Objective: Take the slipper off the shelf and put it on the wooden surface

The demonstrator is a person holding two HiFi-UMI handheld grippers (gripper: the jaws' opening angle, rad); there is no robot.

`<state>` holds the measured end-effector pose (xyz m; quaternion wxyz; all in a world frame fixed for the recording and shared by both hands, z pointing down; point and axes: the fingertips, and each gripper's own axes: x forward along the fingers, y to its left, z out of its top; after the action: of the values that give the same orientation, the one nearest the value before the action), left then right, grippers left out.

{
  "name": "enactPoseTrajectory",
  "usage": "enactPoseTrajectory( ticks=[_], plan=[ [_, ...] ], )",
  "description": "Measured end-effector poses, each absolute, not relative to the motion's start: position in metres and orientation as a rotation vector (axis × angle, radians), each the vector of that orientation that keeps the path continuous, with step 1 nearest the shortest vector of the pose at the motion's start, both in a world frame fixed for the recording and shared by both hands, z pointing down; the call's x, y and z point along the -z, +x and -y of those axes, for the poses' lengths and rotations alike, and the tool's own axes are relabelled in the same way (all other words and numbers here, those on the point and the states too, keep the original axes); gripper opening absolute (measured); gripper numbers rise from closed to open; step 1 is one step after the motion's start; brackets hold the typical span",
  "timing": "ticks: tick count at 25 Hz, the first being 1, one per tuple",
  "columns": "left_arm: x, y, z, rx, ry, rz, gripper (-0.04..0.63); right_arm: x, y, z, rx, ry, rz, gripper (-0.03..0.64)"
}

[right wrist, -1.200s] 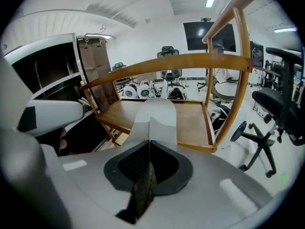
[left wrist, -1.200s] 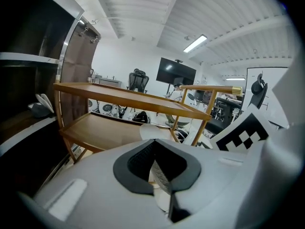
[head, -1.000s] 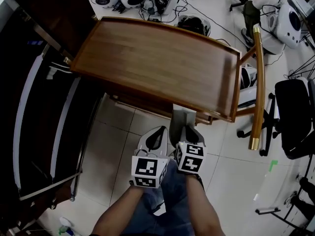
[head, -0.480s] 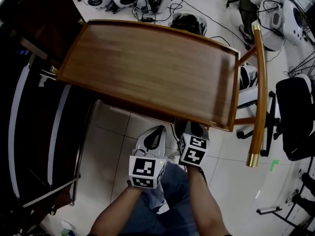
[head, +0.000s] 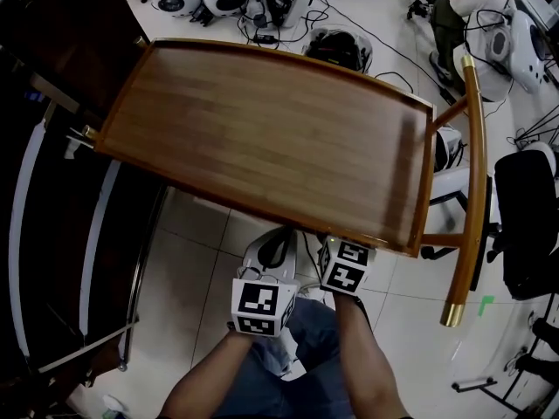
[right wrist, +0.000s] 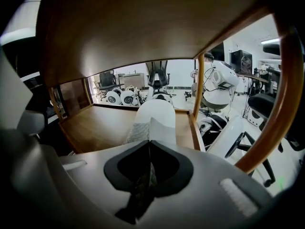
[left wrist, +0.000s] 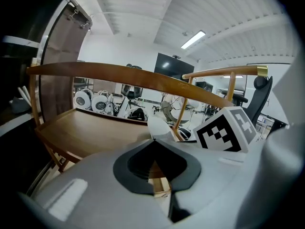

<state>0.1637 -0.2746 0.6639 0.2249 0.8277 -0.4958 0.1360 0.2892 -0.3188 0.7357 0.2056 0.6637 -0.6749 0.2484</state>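
Wooden boards are framing the work: the wooden surface (head: 262, 129) on top and the shelf (right wrist: 95, 128) beneath it. The slipper (right wrist: 151, 112) is lying out over that shelf, close to its right-hand rail. Whether its far end is resting on the boards or hanging free, we cannot tell.

We are judging the risks from left to right. Our left claw (left wrist: 152, 141) is hanging close beside the right one, so a sideways swing could be knocking the two marker cubes together. Our right claw (right wrist: 149, 142) is pinching only the near edge of the soft, pale fabric, and with so thin a hold the slipper may be sliding out or swinging as we draw it clear. The top board is sitting low over that claw, so lifting too soon would be driving claw or slipper into the near rim (head: 349, 232). The upright post (right wrist: 200, 87) at the right could be snagging the slipper's side.

As for pose, the left claw is waiting just outside the rim with its jaws pressed together on nothing, the left forearm (head: 205, 378) coming up from below. The right forearm (head: 367, 365) is running alongside, its claw tilting down and reaching in under the top board.
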Motion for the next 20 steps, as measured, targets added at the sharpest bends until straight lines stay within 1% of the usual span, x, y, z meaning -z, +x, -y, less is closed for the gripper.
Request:
enactPoseTrajectory(
  ticks=[10, 11, 16, 20],
  plan=[
    [-0.677, 0.162, 0.28, -0.374, 2.293, 1.363, 0.005, -0.743, 0.292, 0.335, -0.656, 1.861, 1.887, 0.036],
    [-0.678, 0.162, 0.279, -0.375, 2.294, 1.361, 0.005, -0.744, 0.292, 0.336, -0.658, 1.857, 1.891, 0.056],
    [-0.679, 0.16, 0.28, -0.379, 2.303, 1.365, 0.005, -0.744, 0.295, 0.341, -0.623, 1.866, 1.899, 0.079],
    [-0.681, 0.16, 0.278, -0.383, 2.3, 1.372, 0.005, -0.738, 0.298, 0.335, -0.574, 1.895, 1.908, 0.116]
  ],
)
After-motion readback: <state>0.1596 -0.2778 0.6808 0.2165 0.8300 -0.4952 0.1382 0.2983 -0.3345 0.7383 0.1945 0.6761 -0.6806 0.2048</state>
